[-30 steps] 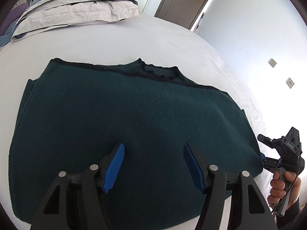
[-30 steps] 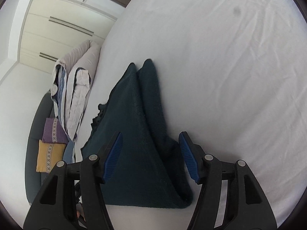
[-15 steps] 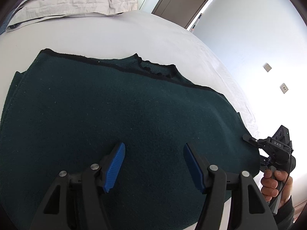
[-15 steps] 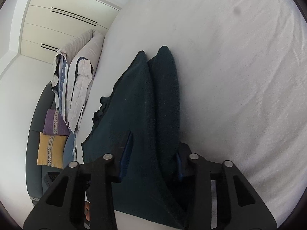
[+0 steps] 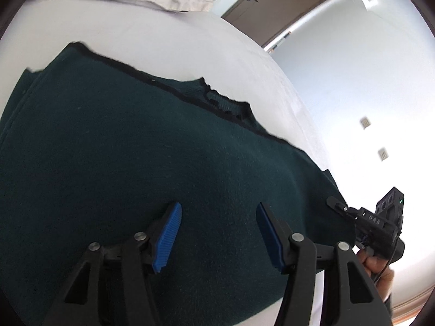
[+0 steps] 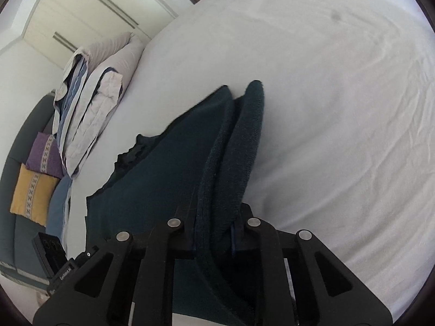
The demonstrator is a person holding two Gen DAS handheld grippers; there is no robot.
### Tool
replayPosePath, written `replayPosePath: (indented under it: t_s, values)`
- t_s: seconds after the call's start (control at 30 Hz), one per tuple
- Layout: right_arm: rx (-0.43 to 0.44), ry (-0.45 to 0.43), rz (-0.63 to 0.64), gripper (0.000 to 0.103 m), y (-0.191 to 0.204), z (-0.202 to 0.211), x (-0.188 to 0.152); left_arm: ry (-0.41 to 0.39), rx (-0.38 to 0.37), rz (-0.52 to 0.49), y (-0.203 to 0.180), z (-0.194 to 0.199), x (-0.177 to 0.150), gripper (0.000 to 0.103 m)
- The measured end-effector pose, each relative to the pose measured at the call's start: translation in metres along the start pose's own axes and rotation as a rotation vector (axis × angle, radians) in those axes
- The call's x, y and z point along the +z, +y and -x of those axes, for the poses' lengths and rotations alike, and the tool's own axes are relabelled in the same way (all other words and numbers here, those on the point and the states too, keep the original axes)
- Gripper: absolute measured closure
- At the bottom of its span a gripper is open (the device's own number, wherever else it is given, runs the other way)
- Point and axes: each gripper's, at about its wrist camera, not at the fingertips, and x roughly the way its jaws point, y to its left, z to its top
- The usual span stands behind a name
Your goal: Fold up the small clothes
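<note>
Right gripper (image 6: pixel 213 233) closing on dark green sweater (image 6: pixel 163 168), atop white bed (image 6: pixel 339 108).

i'm in a home bedroom: a white-sheeted bed (image 6: pixel 339 108) spreads under my claws, folded duvets (image 6: pixel 92 95) piled at its head, purple and yellow cushions (image 6: pixel 35 179) beside them, pale wardrobe doors (image 6: pixel 89 8) behind, a brown door (image 5: pixel 277 2) beyond.

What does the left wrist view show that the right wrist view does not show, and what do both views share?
Only the left wrist view: a brown door, two wall plates, and the left hand-held gripper, jaws closing with nothing between them yet.

Only the right wrist view: wardrobe doors, a purple cushion, a yellow cushion, and the right hand-held gripper closing on the folded sleeve edge.

Both: the dark green sweater, white bed, folded bedding.
</note>
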Motion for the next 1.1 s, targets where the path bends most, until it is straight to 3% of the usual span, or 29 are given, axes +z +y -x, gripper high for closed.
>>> replayPosePath:
  t_s: [0.17,0.23,0.43,0.67,0.77,0.83,0.9,0.93,1.0,1.1]
  values:
    - [0.064,0.044,0.329,0.089,0.126,-0.011,-0.031,-0.021,-0.089,0.11,0.023,0.021,0.012,0.039]
    - [0.058,0.081,0.446,0.089,0.161,-0.029,-0.052,-0.007,-0.151,0.159,0.031,0.022,0.015,0.031]
    - [0.02,0.126,0.48,0.089,0.175,-0.058,-0.076,0.035,-0.225,0.208,0.028,0.014,0.021,0.018]
    - [-0.001,0.117,0.555,0.089,0.165,-0.058,-0.088,0.147,-0.233,0.211,0.006,-0.026,0.04,0.018]
    - [-0.023,0.113,0.607,0.088,0.165,-0.059,-0.097,0.199,-0.193,0.156,-0.01,-0.043,0.046,0.034]
    - [-0.024,0.115,0.628,0.084,0.164,-0.057,-0.101,0.255,-0.176,0.106,-0.021,-0.054,0.044,0.069]
    - [-0.032,0.103,0.641,0.081,0.163,-0.049,-0.105,0.283,-0.135,0.07,-0.028,-0.061,0.042,0.084]
    - [-0.044,0.099,0.65,0.08,0.165,-0.047,-0.109,0.284,-0.129,0.06,-0.029,-0.062,0.041,0.089]
    - [-0.05,0.067,0.685,0.075,0.16,-0.029,-0.12,0.282,-0.132,0.062,-0.028,-0.059,0.039,0.089]
    - [-0.12,-0.037,0.757,0.051,0.149,0.004,-0.148,0.278,-0.136,0.072,-0.023,-0.056,0.04,0.089]
